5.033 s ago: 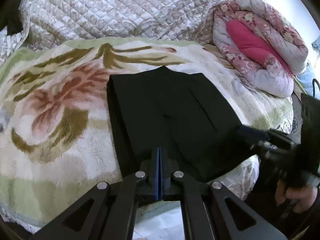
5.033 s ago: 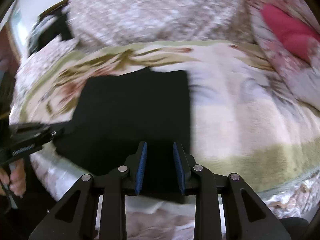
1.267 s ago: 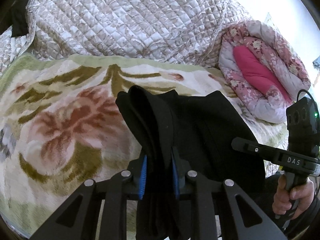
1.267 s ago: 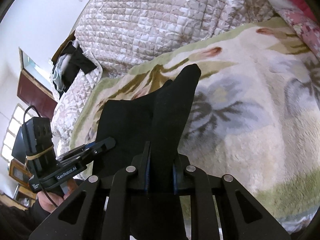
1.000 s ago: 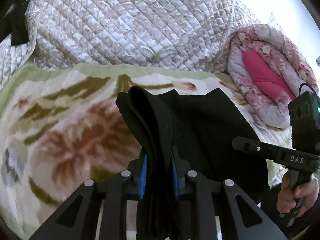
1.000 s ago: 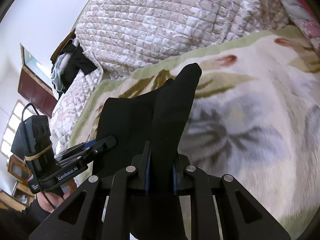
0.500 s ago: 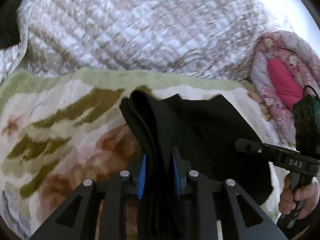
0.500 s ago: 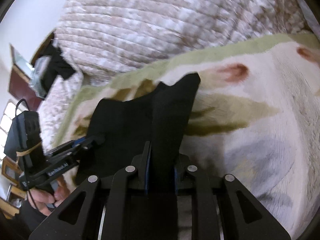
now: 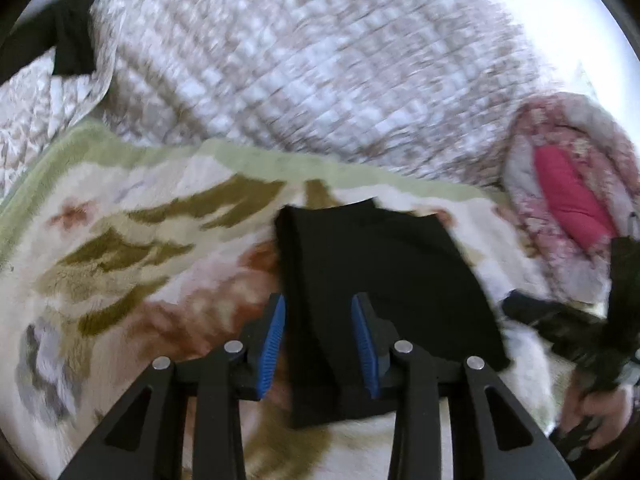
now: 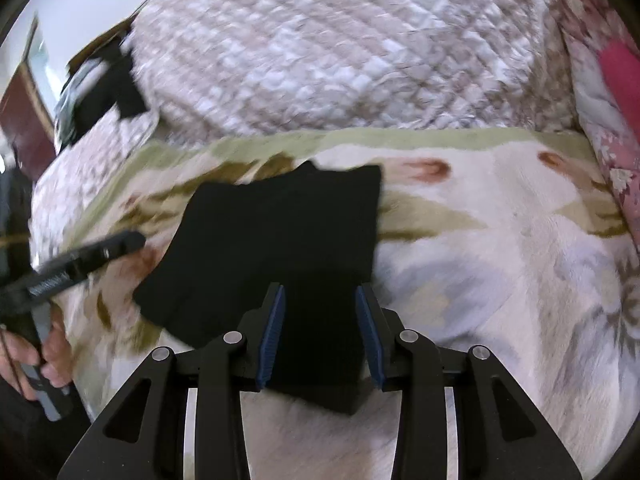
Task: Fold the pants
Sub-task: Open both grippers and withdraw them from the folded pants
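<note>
The black pants (image 9: 372, 280) lie folded flat in a compact rectangle on the floral blanket (image 9: 140, 240). My left gripper (image 9: 319, 344) is open, its blue pads either side of the pants' near left edge, holding nothing. In the right wrist view the pants (image 10: 280, 248) lie flat too. My right gripper (image 10: 320, 336) is open over their near right corner, holding nothing. The right gripper also shows in the left wrist view (image 9: 560, 324), and the left gripper shows in the right wrist view (image 10: 80, 258).
A quilted beige bedspread (image 9: 300, 68) is heaped behind the blanket. A rolled pink floral quilt (image 9: 568, 192) lies at the right. Dark clothes (image 10: 100, 88) sit at the far left. The person's hands (image 9: 596, 412) hold the gripper handles.
Both grippers held the pants' edge raised and carried it forward. Now both have opened and let go, and the pants lie folded flat on the blanket.
</note>
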Tool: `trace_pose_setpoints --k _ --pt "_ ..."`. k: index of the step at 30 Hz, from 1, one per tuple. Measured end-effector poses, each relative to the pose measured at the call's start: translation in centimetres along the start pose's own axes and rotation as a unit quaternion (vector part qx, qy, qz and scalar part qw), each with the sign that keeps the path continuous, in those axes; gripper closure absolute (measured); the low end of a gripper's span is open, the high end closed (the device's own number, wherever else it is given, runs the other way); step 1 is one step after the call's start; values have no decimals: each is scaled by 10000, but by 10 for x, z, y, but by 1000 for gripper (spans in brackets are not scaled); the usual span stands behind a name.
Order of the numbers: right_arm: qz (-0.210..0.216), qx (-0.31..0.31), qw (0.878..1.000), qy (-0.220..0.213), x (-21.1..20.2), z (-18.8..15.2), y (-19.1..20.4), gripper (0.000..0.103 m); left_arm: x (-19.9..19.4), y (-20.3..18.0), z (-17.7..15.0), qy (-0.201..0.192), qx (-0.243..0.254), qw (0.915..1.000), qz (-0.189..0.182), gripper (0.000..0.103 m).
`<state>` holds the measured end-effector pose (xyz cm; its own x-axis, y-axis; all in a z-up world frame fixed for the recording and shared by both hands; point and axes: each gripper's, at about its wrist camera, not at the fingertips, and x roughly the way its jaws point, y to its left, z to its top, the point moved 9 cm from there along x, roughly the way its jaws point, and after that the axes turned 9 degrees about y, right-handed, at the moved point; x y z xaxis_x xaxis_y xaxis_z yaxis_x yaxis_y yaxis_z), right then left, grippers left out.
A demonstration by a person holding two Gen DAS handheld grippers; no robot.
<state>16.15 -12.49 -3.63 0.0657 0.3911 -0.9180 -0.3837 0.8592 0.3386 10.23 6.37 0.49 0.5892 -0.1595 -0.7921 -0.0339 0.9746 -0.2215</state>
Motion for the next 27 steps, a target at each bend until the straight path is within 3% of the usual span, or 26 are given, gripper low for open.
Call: trace_pose_setpoints --k 4,6,8,17,22,27 --pt "-271 -340 9984 361 27 -24 10 66 5 -26 -23 123 346 9993 -74 66" --pt "-294 -333 9985 307 25 -24 9 66 26 -27 -37 415 459 9980 102 65" --pt "-258 -260 9989 308 15 -22 10 66 25 -26 -38 330 598 9971 329 65" --pt "-162 -294 9994 51 -23 -41 26 66 -5 -32 -51 358 367 9975 481 66" --pt "-214 -276 9993 155 -22 -60 27 56 -12 -36 -72 423 286 9972 543 65" --pt "-294 -276 9988 284 -11 -71 27 56 -5 -35 -86 517 324 9961 631 65"
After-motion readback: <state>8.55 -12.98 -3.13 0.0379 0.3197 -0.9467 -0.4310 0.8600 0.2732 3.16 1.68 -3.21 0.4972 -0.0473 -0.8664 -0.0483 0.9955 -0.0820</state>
